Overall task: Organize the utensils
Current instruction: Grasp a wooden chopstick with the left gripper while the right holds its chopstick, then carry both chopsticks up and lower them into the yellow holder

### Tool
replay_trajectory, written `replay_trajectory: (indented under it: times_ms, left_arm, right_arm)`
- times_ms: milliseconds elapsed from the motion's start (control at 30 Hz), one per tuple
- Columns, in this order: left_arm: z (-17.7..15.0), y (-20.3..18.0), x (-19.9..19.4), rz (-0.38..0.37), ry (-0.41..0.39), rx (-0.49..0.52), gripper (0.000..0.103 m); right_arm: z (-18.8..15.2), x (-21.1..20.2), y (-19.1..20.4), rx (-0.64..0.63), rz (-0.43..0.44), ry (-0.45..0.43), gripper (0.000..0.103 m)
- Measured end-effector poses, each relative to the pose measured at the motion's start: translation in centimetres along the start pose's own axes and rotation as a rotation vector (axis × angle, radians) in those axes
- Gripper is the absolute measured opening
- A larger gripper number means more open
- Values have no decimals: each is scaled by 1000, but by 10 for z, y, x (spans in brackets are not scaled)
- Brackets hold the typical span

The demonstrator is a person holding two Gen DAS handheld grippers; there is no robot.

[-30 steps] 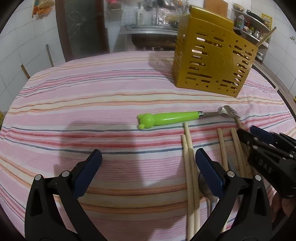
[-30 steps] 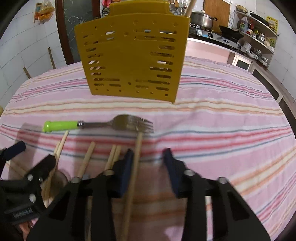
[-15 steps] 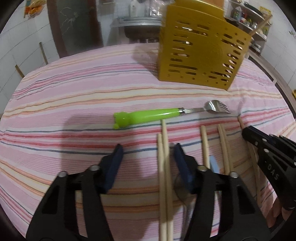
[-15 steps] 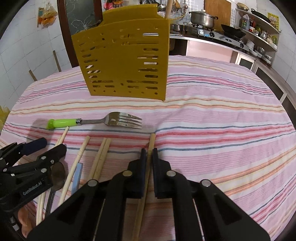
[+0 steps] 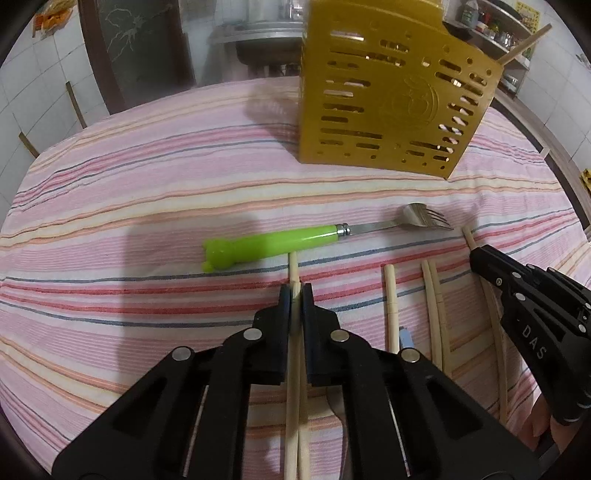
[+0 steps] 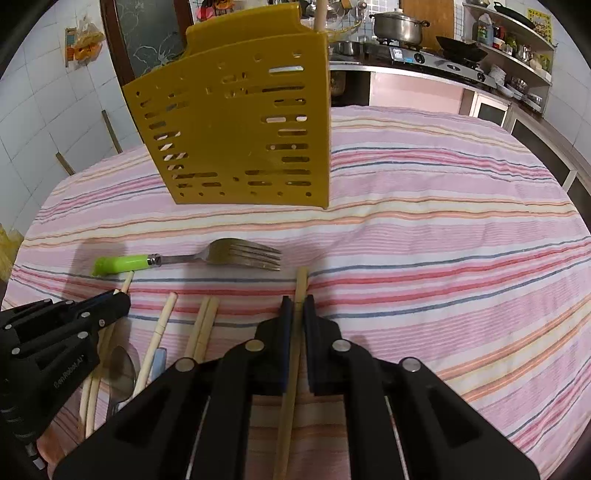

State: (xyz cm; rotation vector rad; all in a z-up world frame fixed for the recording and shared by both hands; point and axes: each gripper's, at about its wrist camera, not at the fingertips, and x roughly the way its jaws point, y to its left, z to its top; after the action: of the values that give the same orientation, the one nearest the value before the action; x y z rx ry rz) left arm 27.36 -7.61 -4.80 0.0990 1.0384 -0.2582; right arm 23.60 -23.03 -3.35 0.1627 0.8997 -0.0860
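Observation:
In the left wrist view my left gripper (image 5: 295, 291) has its jaws closing tight on a pair of pale wooden chopsticks (image 5: 293, 266) that lie on the striped cloth, and the pads press them. Just beyond their tips lies a fork (image 5: 273, 243) with a green handle. My right gripper (image 6: 297, 301) is shut on a single chopstick (image 6: 301, 280) near the fork's tines (image 6: 243, 254). The yellow slotted utensil holder (image 5: 388, 92) (image 6: 236, 136) stands behind the fork. Each gripper also shows in the other's view, the right gripper (image 5: 476, 258) and the left gripper (image 6: 122, 299).
More loose chopsticks (image 5: 391, 306) (image 6: 201, 325) lie between the two grippers, with a metal spoon (image 6: 122, 365) under the left one. One stick (image 6: 320, 14) stands in the holder. A kitchen counter with a stove (image 6: 424, 59) runs behind the table.
My left gripper went from wide open to shut on the chopstick pair, shifting right over them. My right gripper closed on the single chopstick early and has stayed put since.

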Motion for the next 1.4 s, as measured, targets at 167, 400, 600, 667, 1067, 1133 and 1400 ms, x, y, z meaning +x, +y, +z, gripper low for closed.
replay_trajectory:
  times_ms: [167,400,600,667,1067,1133,1400]
  left_arm:
    - [-7,8,-16,-31,-55,-34,5]
    - [-9,25,-52,-37,-181,-83,4]
    - [-14,37,-102,-17,-343,-99,4]
    - [-19,39,-119,-4,-395,-95,4]
    - [-53,31,-182,46,-585,-48,4]
    - [-60,32,-191,46,-610,-53,4]
    - [-75,35,-216,44,-690,-75,4]
  right_arm:
    - [0,-10,-6,23,12,-55,6]
    - [1,-34,-14,47,50,-171,6]
    - [-4,-66,-18,64,90,-302,6]
    - [-3,-76,-19,65,102,-341,6]
    - [-22,-121,-16,13,102,-496,6]
    - [-26,-128,-16,0,98,-519,6]
    - [-35,-146,-19,-7,95,-570,6]
